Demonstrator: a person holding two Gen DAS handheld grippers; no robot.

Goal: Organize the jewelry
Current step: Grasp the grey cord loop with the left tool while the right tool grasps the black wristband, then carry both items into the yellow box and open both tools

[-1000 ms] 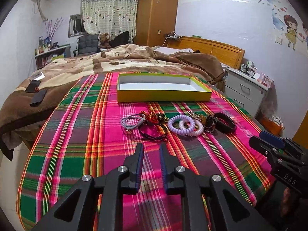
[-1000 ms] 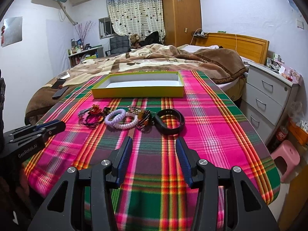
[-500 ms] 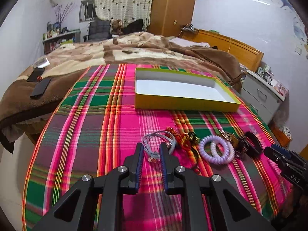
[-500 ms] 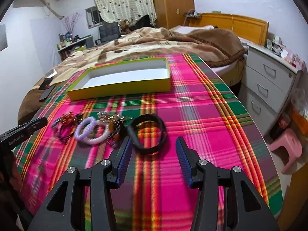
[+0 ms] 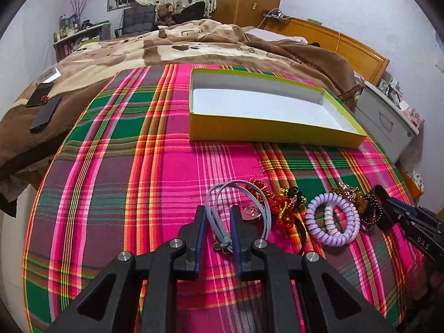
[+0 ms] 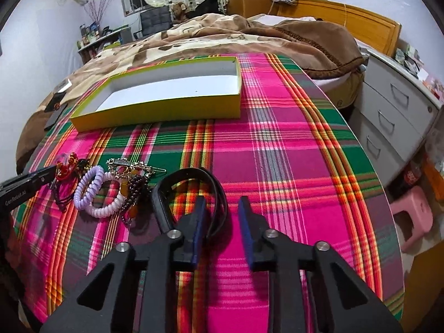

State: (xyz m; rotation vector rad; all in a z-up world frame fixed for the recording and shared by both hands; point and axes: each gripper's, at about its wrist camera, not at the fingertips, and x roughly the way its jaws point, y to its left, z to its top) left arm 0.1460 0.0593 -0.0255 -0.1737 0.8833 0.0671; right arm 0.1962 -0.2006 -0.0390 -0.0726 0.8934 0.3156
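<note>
Jewelry lies in a row on the plaid cloth in front of an empty yellow-green box [image 5: 272, 130] [image 6: 166, 108]. My left gripper [image 5: 217, 213] stands open, its narrow gap straddling the knot of the grey-blue hair ties [image 5: 241, 191]; the pads do not press on it. To their right lie red beads [image 5: 280, 202] and a purple coil tie [image 5: 330, 222] [image 6: 88, 186]. My right gripper [image 6: 222, 208] is closing. The near rim of the black band [image 6: 188, 174] passes between its fingers beside the left pad, and the right pad is clear of it.
A gold clip [image 6: 133, 166] and dark beads [image 6: 136, 191] lie between the coil tie and the band. Behind the box is a bed with a brown blanket [image 5: 194, 47] and two phones [image 5: 44, 111]. Grey drawers [image 6: 394, 111] and a pink stool [image 6: 413, 216] stand past the cloth's right edge.
Both grippers came forward and down onto the jewelry row. The left now straddles the grey-blue ties. The right jaws have narrowed around the black band's rim.
</note>
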